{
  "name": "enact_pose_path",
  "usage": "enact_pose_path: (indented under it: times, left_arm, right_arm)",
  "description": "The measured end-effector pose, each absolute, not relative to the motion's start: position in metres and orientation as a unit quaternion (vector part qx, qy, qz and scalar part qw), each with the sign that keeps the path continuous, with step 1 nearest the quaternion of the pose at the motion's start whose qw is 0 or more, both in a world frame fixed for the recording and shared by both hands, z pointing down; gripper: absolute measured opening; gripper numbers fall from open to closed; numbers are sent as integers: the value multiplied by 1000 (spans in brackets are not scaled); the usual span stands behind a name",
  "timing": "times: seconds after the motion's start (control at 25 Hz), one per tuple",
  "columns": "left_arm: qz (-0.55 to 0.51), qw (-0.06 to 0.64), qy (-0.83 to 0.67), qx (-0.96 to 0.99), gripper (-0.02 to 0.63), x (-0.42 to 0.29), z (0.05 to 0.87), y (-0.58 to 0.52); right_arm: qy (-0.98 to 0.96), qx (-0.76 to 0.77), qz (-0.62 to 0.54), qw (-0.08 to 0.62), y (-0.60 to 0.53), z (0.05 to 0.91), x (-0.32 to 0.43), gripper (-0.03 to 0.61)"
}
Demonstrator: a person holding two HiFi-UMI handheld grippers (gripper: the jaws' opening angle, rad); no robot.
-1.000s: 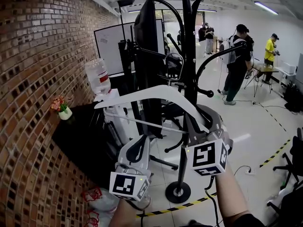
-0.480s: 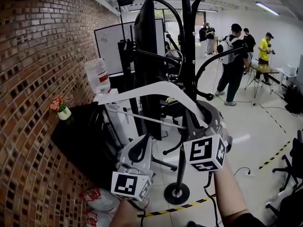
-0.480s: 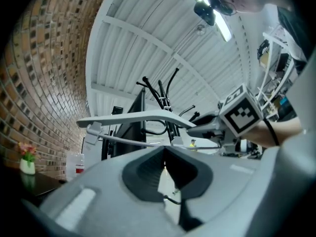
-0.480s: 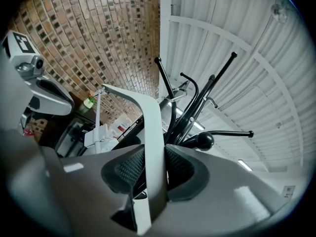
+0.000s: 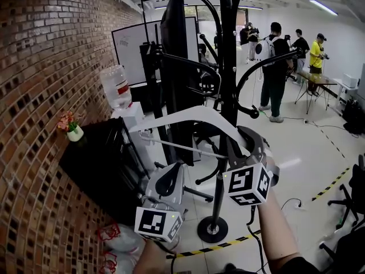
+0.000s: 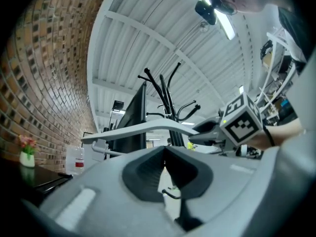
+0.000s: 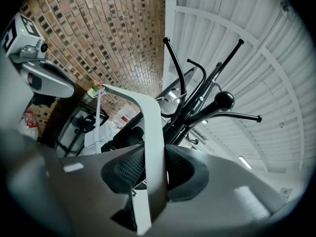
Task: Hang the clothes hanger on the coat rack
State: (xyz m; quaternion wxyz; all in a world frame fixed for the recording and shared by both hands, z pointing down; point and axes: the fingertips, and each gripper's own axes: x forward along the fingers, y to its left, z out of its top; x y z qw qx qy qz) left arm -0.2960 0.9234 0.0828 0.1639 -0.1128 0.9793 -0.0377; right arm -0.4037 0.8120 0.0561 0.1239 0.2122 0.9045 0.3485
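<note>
White plastic clothes hanger (image 5: pixel 188 116) | clamped at one shoulder in right claw (image 7: pixel 149 163), arm reaching left from it | black metal coat rack (image 5: pixel 228 67) just beyond right claw | left claw (image 6: pixel 164 157) clenched, empty, below hanger

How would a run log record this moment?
right hand-held gripper: shut on hanger | left hand-held gripper: shut, empty | hanger: beside coat rack

Water jug (image 5: pixel 116 87), flower pot (image 5: pixel 74 134), whiteboard (image 5: pixel 130 53)
</note>
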Motion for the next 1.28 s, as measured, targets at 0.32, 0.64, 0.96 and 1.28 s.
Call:
enact_pose_path:
  times: [0.32,0.64,0.96,1.28]
  left_arm:
    - [-23,151,981,-121,5,-302,96,920]
    - [-13,141,982,-127,5,-307,105,915]
    - [-1,130,984,-125,5,-313,121,911]
    - [6,131,983,-125,5,-316,117,909]
  right_arm:
    - [906,209,352,108,800,82,-413,121]
    - [906,219,347,104,796,98,-417,123]
    - [907,223,336,121,797,101,-417,124]
    - [908,238,319,132,804,101,-421,133]
